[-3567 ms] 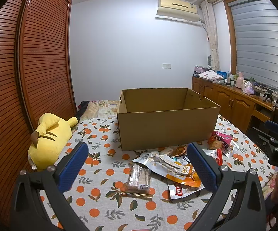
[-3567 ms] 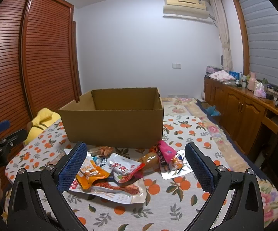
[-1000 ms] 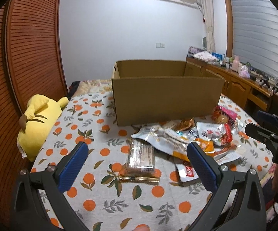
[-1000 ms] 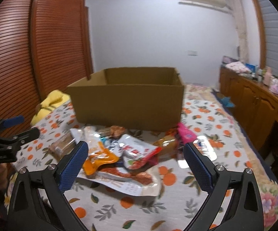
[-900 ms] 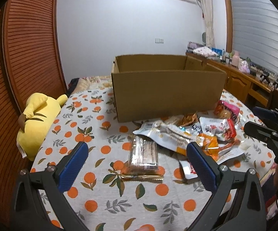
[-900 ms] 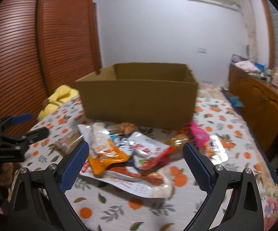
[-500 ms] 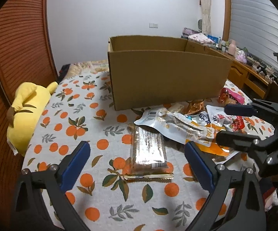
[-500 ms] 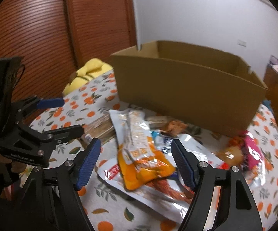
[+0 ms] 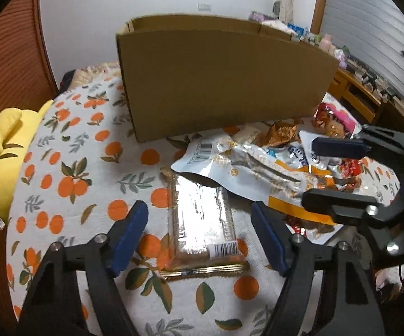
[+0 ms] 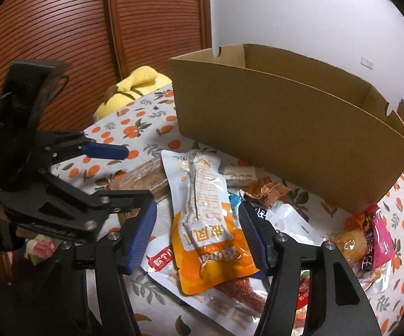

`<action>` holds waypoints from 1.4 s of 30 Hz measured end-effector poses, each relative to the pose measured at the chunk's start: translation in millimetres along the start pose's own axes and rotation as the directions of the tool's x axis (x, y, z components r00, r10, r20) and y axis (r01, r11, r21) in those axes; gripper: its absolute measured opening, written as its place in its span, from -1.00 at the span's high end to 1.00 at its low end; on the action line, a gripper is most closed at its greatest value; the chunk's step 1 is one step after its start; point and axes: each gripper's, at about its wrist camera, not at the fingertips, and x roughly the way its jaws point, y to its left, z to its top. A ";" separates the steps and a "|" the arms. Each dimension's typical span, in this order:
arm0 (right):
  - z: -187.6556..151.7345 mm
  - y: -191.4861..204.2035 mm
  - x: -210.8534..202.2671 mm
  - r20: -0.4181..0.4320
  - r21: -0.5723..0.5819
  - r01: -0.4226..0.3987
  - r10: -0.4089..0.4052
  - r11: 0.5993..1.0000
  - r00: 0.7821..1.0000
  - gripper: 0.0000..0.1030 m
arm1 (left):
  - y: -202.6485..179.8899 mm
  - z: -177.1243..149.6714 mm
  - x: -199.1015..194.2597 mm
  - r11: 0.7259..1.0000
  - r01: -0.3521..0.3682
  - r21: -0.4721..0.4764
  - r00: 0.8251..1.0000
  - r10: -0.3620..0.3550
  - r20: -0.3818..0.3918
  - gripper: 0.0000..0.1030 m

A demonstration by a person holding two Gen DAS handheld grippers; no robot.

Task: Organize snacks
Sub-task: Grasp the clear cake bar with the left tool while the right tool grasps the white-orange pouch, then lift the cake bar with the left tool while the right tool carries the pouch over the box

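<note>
An open cardboard box [image 9: 224, 78] stands on the orange-print tablecloth [image 9: 70, 168]; it also shows in the right wrist view [image 10: 299, 128]. My left gripper [image 9: 200, 235] is open, its jaws either side of a clear-wrapped cracker pack [image 9: 202, 218] lying flat. My right gripper [image 10: 197, 235] is open, its jaws straddling an orange and white pouch [image 10: 204, 218] on top of the snack pile. That pouch shows in the left wrist view [image 9: 246, 165] too. Each gripper is seen from the other's view: the right one [image 9: 339, 173], the left one [image 10: 101, 165].
A yellow plush toy [image 9: 3, 151] lies at the table's left edge. More snack packets [image 10: 369, 238] are heaped to the right, by the box's front wall. Wooden slatted doors [image 10: 76, 28] stand left; a wooden cabinet [image 9: 369, 98] stands at the right.
Both grippers have dropped and moved forward toward the table. The left one now frames the cracker pack, the right one the orange pouch. Both jaws have narrowed but stay open.
</note>
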 end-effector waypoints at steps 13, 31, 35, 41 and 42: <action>10.1 2.9 22.6 -0.052 -0.006 -0.021 0.020 1.000 0.998 -0.21 | 13.3 -2.5 9.8 1.000 -0.005 -0.020 1.000 0.004 -0.025 0.18; 27.0 4.6 83.4 -0.204 -0.083 0.027 -0.044 0.996 0.978 -0.29 | 29.7 -7.2 5.7 0.999 0.004 -0.047 1.000 -0.004 -0.002 0.18; 27.8 -0.8 85.1 -0.214 -0.061 0.009 -0.022 0.998 0.976 -0.08 | 31.0 -8.2 4.7 0.999 0.010 -0.053 1.000 -0.010 0.005 0.21; 24.5 4.8 75.9 -0.196 -0.083 0.012 -0.028 0.997 0.980 0.10 | 36.3 -11.4 0.5 0.996 0.022 -0.083 1.000 -0.020 0.023 0.22; 24.4 5.0 72.2 -0.183 -0.076 0.011 -0.025 0.997 0.983 0.11 | 37.5 -12.6 -1.9 0.996 0.019 -0.090 0.999 -0.017 0.029 0.22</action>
